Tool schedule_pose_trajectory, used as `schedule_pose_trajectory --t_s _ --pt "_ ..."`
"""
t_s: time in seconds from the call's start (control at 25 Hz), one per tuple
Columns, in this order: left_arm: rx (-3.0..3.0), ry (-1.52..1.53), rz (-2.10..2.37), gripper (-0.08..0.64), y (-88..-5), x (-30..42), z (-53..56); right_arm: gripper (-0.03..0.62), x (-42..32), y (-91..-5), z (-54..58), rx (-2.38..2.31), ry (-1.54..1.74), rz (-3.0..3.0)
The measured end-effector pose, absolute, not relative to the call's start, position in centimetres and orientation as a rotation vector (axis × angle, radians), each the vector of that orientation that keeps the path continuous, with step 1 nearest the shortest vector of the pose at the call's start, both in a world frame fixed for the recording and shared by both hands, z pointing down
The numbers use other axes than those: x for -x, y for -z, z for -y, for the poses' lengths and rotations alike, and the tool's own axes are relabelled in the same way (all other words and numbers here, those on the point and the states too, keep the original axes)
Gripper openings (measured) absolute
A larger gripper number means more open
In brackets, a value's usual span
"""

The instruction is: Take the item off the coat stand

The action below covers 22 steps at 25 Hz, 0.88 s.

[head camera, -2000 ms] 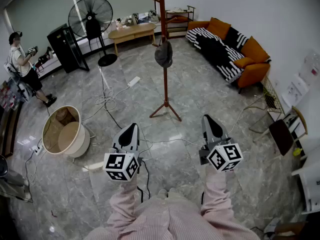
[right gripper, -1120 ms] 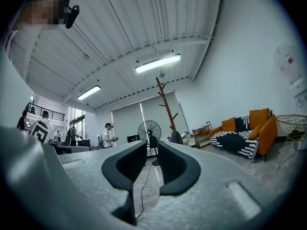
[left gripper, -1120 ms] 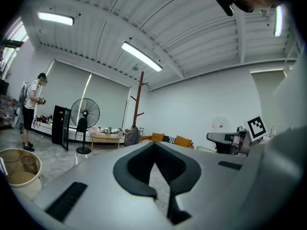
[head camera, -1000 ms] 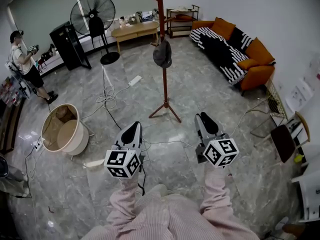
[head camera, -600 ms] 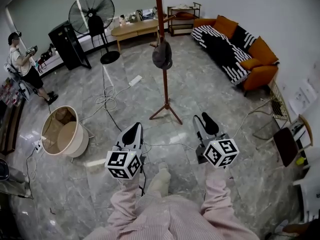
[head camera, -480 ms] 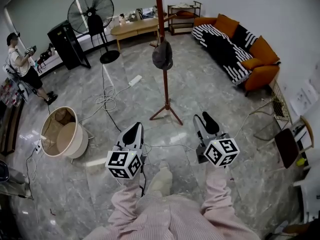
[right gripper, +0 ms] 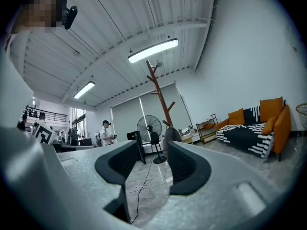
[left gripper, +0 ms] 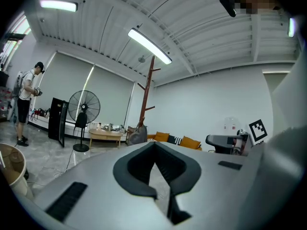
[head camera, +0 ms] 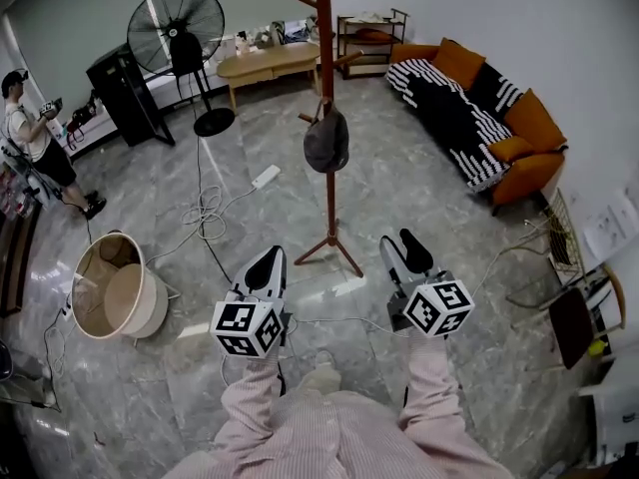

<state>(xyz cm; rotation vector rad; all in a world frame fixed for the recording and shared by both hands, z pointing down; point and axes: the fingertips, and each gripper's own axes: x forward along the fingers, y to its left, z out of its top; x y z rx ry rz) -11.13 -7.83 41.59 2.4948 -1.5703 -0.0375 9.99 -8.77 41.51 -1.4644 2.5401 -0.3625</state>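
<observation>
A red-brown coat stand [head camera: 328,183] rises from the marble floor ahead of me, with a dark grey hat [head camera: 326,141] hanging on one of its pegs. Both grippers are held level, short of the stand's feet and apart from it. My left gripper [head camera: 269,258] is shut and holds nothing. My right gripper [head camera: 400,242] is open; its jaws have just been opening and nothing is between them. The stand [left gripper: 145,95] and hat [left gripper: 137,135] show far beyond the left gripper [left gripper: 154,144]. The right gripper [right gripper: 154,150] frames the floor, with the hat [right gripper: 171,135] behind its right pad.
A round basket [head camera: 115,289] stands at the left, and cables [head camera: 204,214] trail across the floor. At the back are a big fan [head camera: 173,34], a black cabinet [head camera: 114,93] and a wooden table [head camera: 265,64]. An orange sofa [head camera: 484,110] lines the right wall. A person [head camera: 30,138] stands far left.
Both grippers have come closer to the coat stand, which now looms larger. The right gripper's jaws have spread apart. The person at the left has shifted toward the frame's edge.
</observation>
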Motion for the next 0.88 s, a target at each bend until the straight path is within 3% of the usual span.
schedule_pose_trajectory --t_s 0.88 --pt "-2.440 -0.002 1.599 0.002 -42.9 12.3 24.2 0.186 -8.4 -43.1 27.6 1.399 0.434 -2.623"
